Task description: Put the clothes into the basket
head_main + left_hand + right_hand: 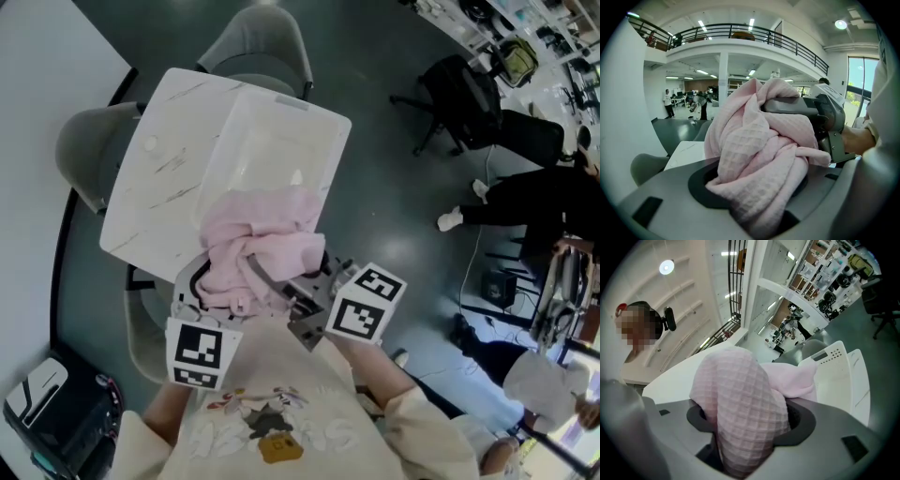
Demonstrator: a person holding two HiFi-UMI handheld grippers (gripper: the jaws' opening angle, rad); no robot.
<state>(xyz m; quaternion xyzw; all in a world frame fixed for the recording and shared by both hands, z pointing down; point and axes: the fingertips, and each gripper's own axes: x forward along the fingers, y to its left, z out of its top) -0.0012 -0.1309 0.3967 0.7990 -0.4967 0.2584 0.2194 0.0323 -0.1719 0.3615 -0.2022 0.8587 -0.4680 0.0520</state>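
Left gripper (754, 206) and right gripper (745, 446) are each clamping bunched folds of a soft, light pink waffle-knit cloth (258, 239), seemingly over the white plastic basket's (272, 141) near edge.

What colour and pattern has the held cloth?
The cloth is pale pink with a waffle grid; the right gripper view shows it best.

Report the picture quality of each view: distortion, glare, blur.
Head view: evenly lit, edges bent by the wide lens, pink cloth sharp. Left gripper view: strong fisheye, dark corners, ceiling lamp and the window at right blown out. Right gripper view: same fisheye and dark corners, round lamp glares, cloth weave crisp up close.
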